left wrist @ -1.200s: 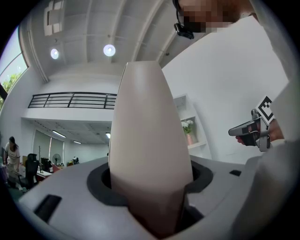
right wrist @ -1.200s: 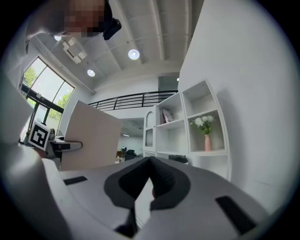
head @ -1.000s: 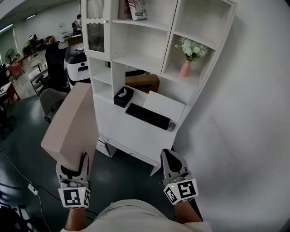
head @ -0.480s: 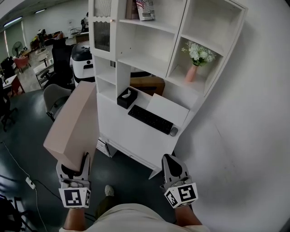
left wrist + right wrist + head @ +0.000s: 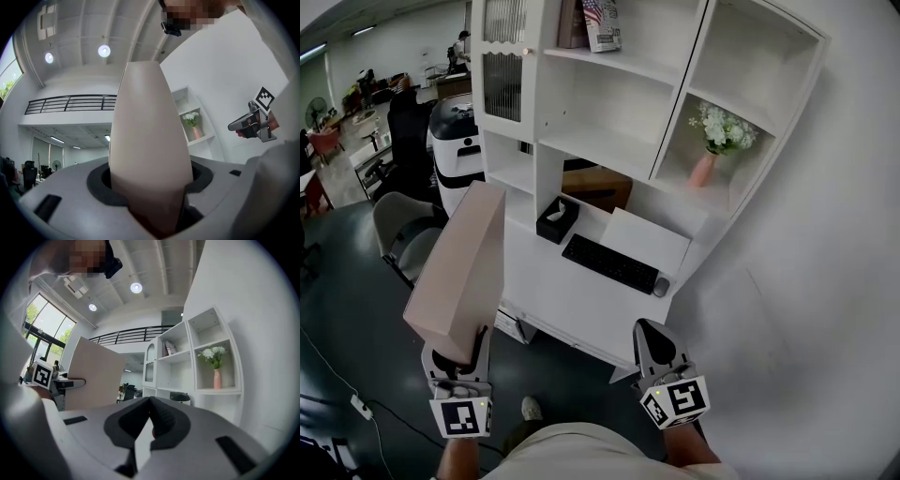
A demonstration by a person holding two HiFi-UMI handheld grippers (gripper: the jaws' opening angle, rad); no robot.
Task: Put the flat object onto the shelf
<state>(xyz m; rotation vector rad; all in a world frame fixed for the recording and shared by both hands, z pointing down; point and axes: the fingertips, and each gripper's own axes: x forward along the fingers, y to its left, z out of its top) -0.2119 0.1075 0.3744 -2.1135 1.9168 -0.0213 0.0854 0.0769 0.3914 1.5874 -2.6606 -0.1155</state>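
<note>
Pinching one board (image 5: 459, 267) — left gripper (image 5: 457, 350).

Office odds and ends, seen from above

A black keyboard (image 5: 609, 263) lies on the white surface (image 5: 572, 305), with a mouse (image 5: 661, 287) just beside it at 4 o'clock and a black tissue box (image 5: 555, 220) at 10 o'clock. A brown box (image 5: 598, 187) sits beyond. A pink vase (image 5: 703, 171) of white flowers (image 5: 724, 131) stands at 1 o'clock, and a grey chair (image 5: 398, 225) at 9 o'clock.
</note>
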